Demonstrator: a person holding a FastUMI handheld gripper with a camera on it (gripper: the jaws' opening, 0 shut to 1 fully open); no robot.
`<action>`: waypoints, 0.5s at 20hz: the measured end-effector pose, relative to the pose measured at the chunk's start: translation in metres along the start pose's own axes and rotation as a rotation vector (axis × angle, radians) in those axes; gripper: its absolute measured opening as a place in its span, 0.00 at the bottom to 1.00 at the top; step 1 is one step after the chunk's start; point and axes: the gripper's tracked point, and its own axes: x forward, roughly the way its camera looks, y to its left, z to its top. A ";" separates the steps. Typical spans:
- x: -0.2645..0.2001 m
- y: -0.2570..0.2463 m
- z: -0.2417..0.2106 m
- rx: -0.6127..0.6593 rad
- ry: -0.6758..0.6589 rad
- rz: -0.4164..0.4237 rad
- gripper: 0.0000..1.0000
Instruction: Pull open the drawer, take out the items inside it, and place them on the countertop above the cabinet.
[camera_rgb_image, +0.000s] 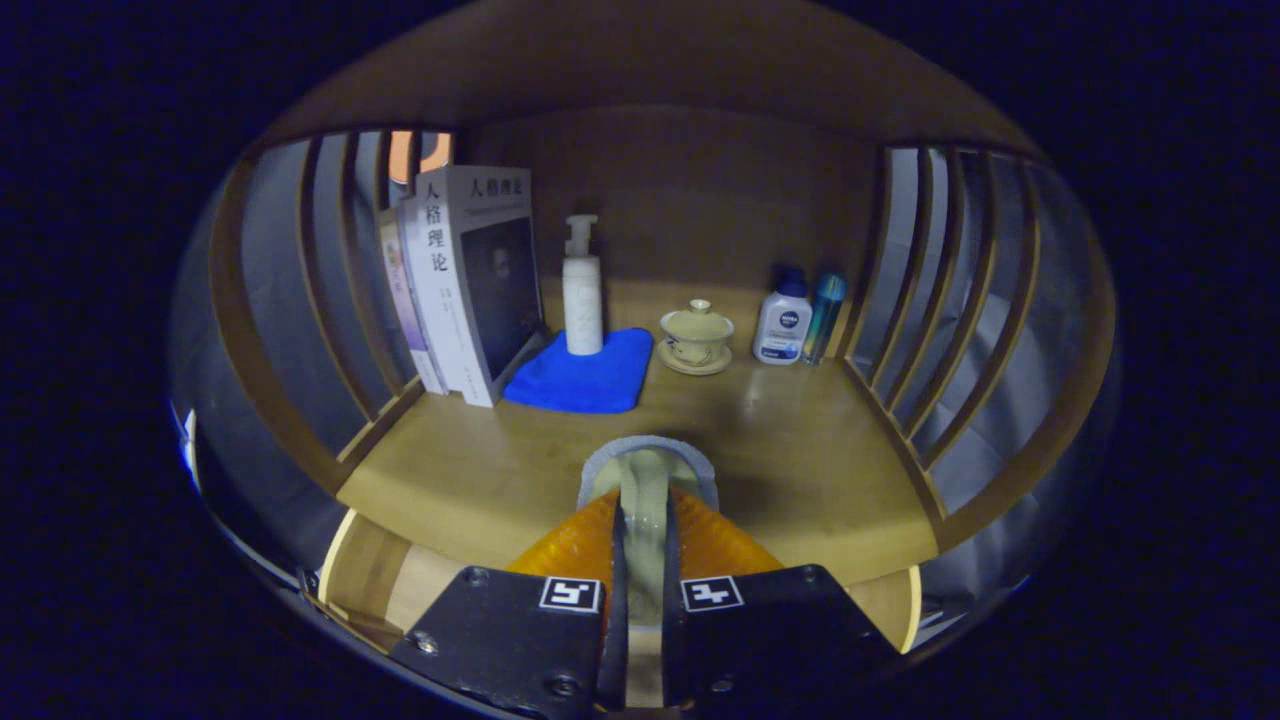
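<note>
Smooth, faintly glossy wood formed the countertop (800, 450), closed in by slatted wooden side walls (960, 300) and a plain back panel. Low over its front edge, the gripper (645, 520) had its fingers pinched on a flat, pale, rounded item with a grey rim (648, 475), possibly a sponge or pad; its long axis ran straight ahead along the fingers, toward the back panel. Beyond it lay a folded blue cloth (590, 375) carrying an upright white pump bottle (582, 295). Leaning books (470, 280) stood beside the cloth, and a lidded ceramic cup on a saucer (696, 338) and two small bottles (800, 318) sat further along.
</note>
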 end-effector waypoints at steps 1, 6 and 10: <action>0.007 -0.002 0.002 0.020 0.005 -0.001 0.16; 0.033 -0.006 0.005 0.134 0.029 0.023 0.16; 0.043 -0.006 0.009 0.114 0.018 0.009 0.16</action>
